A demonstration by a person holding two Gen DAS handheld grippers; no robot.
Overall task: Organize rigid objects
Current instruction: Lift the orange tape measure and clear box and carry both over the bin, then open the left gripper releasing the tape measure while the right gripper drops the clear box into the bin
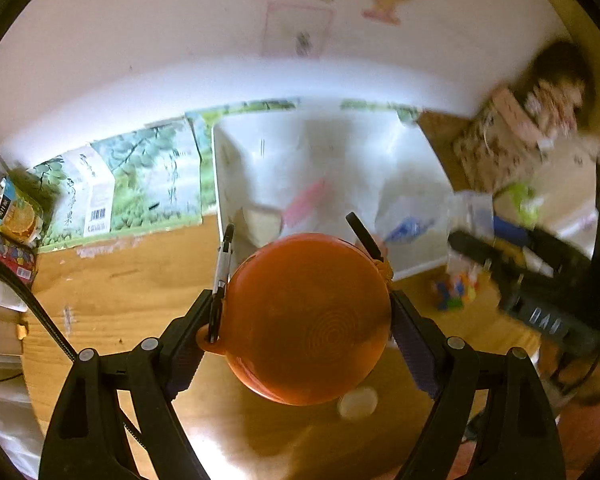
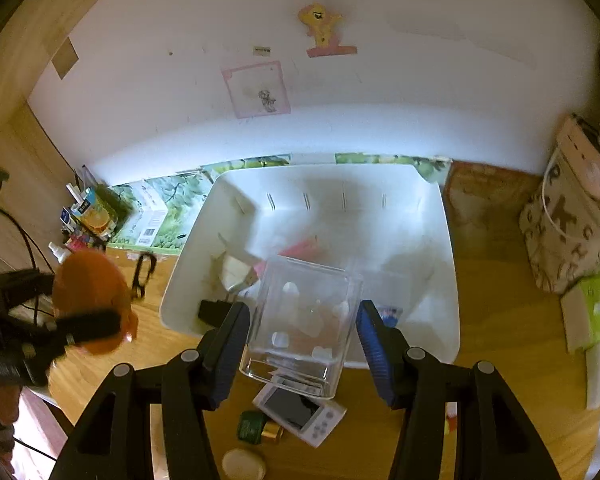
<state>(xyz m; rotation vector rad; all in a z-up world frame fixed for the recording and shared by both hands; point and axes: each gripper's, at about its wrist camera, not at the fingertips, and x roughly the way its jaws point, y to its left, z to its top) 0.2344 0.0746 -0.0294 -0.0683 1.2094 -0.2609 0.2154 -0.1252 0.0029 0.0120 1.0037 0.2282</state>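
Note:
My left gripper is shut on a round orange case, its pads pressing both sides. A black carabiner hangs from the case's loop. Case and gripper are held above the wooden table, just in front of a white bin. My right gripper is shut on a clear plastic box, held over the near edge of the white bin. Inside the bin lie a pink item, a white block and a black piece. The orange case shows blurred at the left of the right wrist view.
A white device with a screen, a small green bottle and a white round lid lie on the table below the clear box. A flattened fruit carton and juice boxes stand left; a patterned bag stands right.

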